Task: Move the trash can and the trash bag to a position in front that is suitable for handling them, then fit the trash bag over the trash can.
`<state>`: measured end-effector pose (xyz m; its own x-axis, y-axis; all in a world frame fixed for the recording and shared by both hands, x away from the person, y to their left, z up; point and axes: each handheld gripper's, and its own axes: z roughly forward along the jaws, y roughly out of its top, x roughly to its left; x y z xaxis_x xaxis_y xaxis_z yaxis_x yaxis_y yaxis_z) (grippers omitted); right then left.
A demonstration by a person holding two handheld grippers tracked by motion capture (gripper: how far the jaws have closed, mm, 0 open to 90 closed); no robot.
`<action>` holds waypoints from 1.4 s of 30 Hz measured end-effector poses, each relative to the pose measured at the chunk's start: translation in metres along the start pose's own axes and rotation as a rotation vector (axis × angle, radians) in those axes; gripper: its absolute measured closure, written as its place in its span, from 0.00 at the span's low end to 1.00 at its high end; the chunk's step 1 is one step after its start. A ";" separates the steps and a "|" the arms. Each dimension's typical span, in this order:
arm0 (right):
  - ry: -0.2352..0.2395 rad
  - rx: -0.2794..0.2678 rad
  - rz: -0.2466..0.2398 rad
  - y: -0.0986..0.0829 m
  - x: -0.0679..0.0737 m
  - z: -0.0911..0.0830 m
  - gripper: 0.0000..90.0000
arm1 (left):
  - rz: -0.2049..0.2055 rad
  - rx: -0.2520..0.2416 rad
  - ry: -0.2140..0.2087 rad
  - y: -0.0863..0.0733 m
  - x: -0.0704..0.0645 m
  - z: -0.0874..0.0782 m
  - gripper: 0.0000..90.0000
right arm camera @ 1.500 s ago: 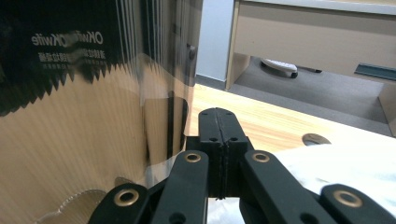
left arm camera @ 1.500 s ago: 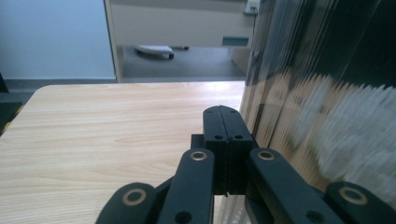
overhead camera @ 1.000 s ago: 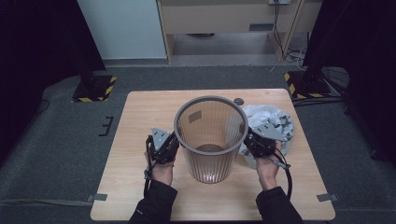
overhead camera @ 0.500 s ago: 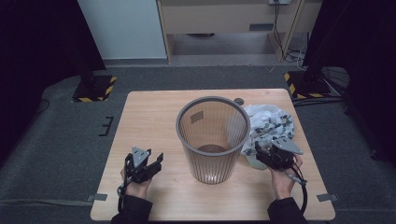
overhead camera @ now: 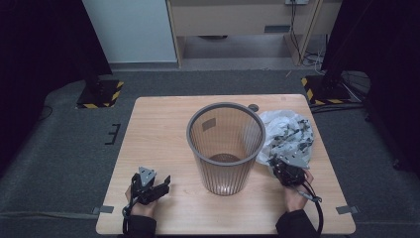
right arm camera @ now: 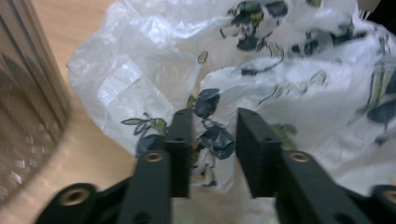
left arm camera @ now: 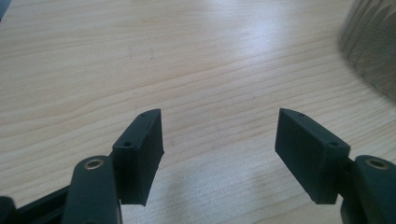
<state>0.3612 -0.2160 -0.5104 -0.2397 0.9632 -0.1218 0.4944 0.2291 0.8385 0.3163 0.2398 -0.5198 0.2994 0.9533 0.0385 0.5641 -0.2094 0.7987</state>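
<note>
A grey mesh wastebasket (overhead camera: 225, 148) stands upright in the middle of the wooden table (overhead camera: 158, 129). A crumpled white plastic bag (overhead camera: 287, 131) with a dark leaf print lies to its right. My left gripper (overhead camera: 161, 184) rests near the table's front left, open, its jaws (left arm camera: 219, 135) wide apart over bare wood, with the basket's wall (left arm camera: 373, 46) far off at the right. My right gripper (overhead camera: 277, 163) sits at the bag's near edge. Its jaws (right arm camera: 212, 135) stand a narrow gap apart over the bag (right arm camera: 280, 60), and the basket (right arm camera: 28, 116) is close on the left.
A small dark round object (overhead camera: 253, 107) lies on the table behind the basket. Black stands with yellow-striped bases (overhead camera: 99, 94) flank the table on the grey floor. A wooden cabinet (overhead camera: 237, 20) stands at the back.
Both grippers left the basket's sides and drew back toward the person. The left one moved to the front left of the table, the right one to the bag's near edge.
</note>
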 end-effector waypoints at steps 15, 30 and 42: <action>0.060 -0.024 0.058 -0.029 -0.041 -0.061 0.80 | 0.042 0.035 -0.020 -0.008 -0.007 0.009 0.27; 0.062 -0.198 0.067 -0.028 -0.045 -0.059 0.23 | 0.015 0.101 -0.014 -0.003 -0.002 0.019 0.20; 0.045 -0.154 0.033 -0.022 -0.043 -0.045 0.14 | -0.007 0.116 -0.024 -0.003 0.002 0.020 0.17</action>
<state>0.3231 -0.2683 -0.5000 -0.2638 0.9619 -0.0716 0.3699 0.1695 0.9135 0.3309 0.2374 -0.5341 0.3124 0.9498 0.0175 0.6510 -0.2274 0.7243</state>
